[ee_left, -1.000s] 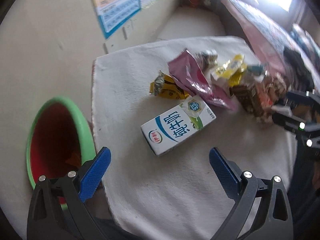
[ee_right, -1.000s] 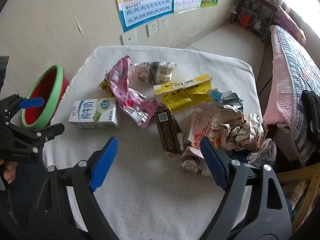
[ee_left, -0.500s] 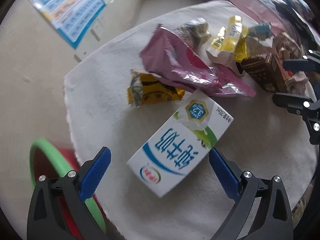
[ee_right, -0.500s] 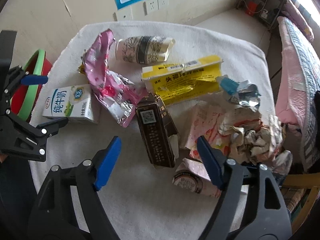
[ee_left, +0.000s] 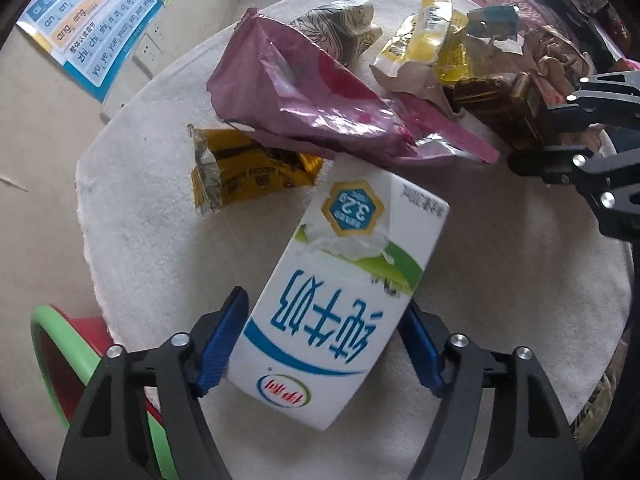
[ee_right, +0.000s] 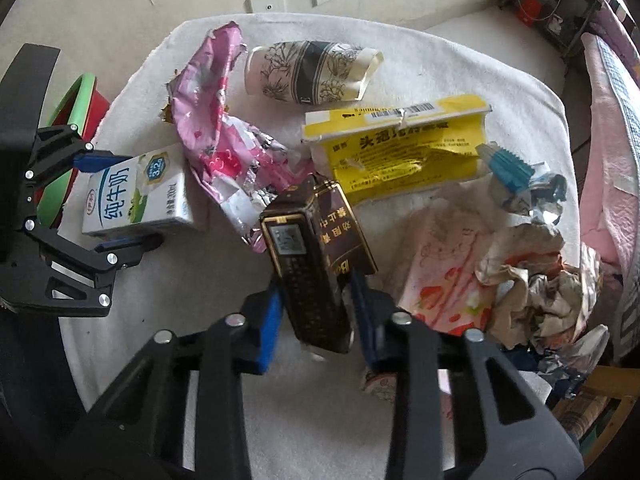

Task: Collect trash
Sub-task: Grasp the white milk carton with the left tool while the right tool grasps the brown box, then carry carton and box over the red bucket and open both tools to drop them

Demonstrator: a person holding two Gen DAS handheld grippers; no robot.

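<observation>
A white milk carton [ee_left: 340, 292] lies on the white cloth-covered table [ee_left: 500, 300]. My left gripper [ee_left: 324, 340] has its blue pads against both sides of the carton's near end; it also shows in the right wrist view [ee_right: 116, 200]. My right gripper [ee_right: 316, 316] is shut on a dark brown box [ee_right: 308, 260] lying on the table. More trash lies around: a pink foil wrapper [ee_right: 216, 120], a yellow box [ee_right: 400, 144], a crushed patterned cup [ee_right: 312, 72], a gold wrapper [ee_left: 240, 168] and crumpled paper [ee_right: 532, 276].
A red bin with a green rim [ee_left: 52, 352] stands on the floor left of the table, also seen in the right wrist view [ee_right: 76, 108]. A wall with a poster [ee_left: 92, 20] is behind. A pink bed [ee_right: 608, 140] lies to the right.
Both grippers moved forward and down and closed: the left around the milk carton, the right around the brown box. Both were open and empty before.
</observation>
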